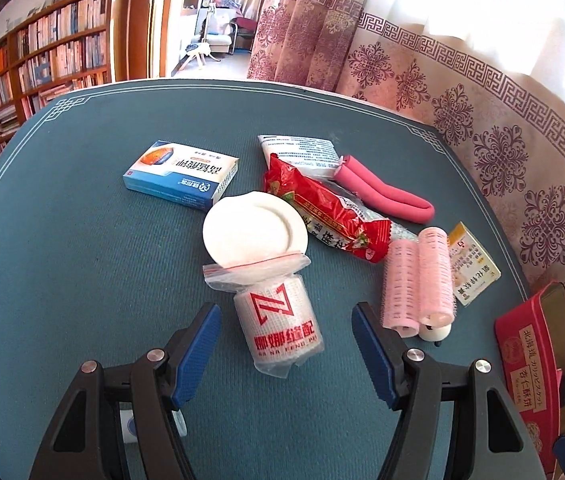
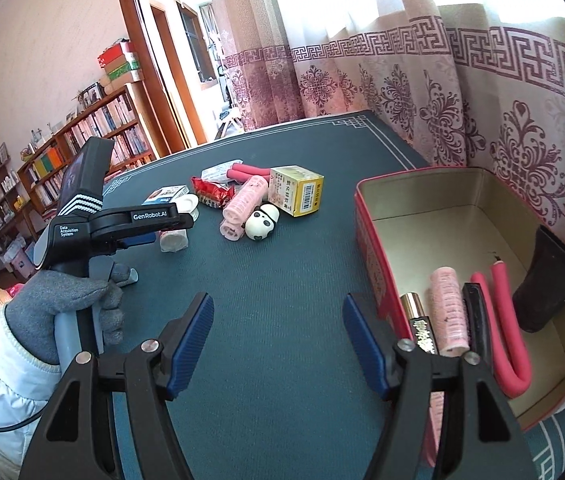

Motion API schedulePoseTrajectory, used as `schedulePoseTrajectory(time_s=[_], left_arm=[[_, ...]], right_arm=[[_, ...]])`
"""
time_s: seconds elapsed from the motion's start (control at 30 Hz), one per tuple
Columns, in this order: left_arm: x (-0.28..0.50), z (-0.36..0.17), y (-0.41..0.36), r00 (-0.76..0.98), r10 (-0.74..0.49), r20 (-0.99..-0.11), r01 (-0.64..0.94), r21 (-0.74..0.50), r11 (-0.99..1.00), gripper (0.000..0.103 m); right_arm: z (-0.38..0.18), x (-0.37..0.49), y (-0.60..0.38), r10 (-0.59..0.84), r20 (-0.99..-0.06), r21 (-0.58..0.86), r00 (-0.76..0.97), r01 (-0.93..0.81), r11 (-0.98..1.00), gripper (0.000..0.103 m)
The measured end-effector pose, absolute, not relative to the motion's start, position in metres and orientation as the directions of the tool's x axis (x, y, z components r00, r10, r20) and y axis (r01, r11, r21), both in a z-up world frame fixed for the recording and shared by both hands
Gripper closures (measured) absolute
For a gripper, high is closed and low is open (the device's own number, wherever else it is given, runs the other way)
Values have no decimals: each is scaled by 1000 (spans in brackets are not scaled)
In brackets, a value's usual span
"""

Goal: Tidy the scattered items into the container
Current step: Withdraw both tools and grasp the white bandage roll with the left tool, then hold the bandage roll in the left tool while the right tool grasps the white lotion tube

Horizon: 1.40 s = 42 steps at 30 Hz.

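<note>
My left gripper is open, and a bagged white tape roll lies between its fingertips, clear of both pads. Beyond it sit a white round dish, a blue medicine box, a red snack packet, a bent pink foam curler, two pink hair rollers and a yellow box. My right gripper hangs open over bare mat, left of the red tin. The tin holds a pink roller, a gold-capped tube, a foam curler and a black object.
A panda figure lies beside the rollers. A grey-gloved hand holds the left gripper's handle. The blue-green table mat meets patterned curtains at the far and right sides. Bookshelves stand to the left.
</note>
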<state>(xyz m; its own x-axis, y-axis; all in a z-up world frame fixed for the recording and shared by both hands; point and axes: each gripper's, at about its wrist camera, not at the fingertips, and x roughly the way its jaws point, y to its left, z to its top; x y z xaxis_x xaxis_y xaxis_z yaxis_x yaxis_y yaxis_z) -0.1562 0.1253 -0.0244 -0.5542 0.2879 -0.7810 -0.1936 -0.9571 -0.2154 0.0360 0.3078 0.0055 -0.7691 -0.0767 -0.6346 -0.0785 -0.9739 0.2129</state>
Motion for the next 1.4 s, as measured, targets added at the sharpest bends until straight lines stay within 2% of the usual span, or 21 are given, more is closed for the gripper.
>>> schedulePoseTrajectory(time_s=[0.07, 0.1, 0.13, 0.23, 0.43, 0.67, 0.83, 1.0, 1.4], left_arm=[[-161, -29, 125, -554, 284, -783, -198, -208, -958, 36], [-163, -31, 124, -551, 284, -785, -199, -207, -958, 51], [-164, -33, 123, -542, 286, -790, -203, -207, -957, 59], [-163, -33, 119, -538, 305, -786, -220, -219, -951, 64], [-154, -13, 93, -584, 323, -745, -234, -226, -945, 64], [-145, 0, 28, -635, 284, -718, -159, -239, -958, 64], [-136, -1, -16, -653, 257, -713, -103, -252, -962, 64], [-130, -5, -48, -668, 230, -708, -57, -260, -964, 64], [-128, -17, -75, -664, 257, -702, -24, -324, -946, 64]], right_arm=[[3, 30, 304, -83, -641, 212, -763, -71, -975, 32], [3, 28, 303, -87, -644, 212, -760, -68, -975, 32], [2, 25, 301, -91, -647, 211, -757, -63, -976, 32], [0, 16, 293, -110, -656, 213, -747, -44, -976, 32], [-8, -10, 271, -191, -683, 253, -705, 17, -967, 32], [-19, -39, 218, -323, -713, 306, -623, 139, -942, 32], [-25, -56, 178, -378, -724, 325, -577, 199, -925, 24], [-31, -73, 144, -374, -746, 293, -551, 233, -927, 22], [-43, -108, 98, -278, -798, 184, -534, 223, -957, 22]])
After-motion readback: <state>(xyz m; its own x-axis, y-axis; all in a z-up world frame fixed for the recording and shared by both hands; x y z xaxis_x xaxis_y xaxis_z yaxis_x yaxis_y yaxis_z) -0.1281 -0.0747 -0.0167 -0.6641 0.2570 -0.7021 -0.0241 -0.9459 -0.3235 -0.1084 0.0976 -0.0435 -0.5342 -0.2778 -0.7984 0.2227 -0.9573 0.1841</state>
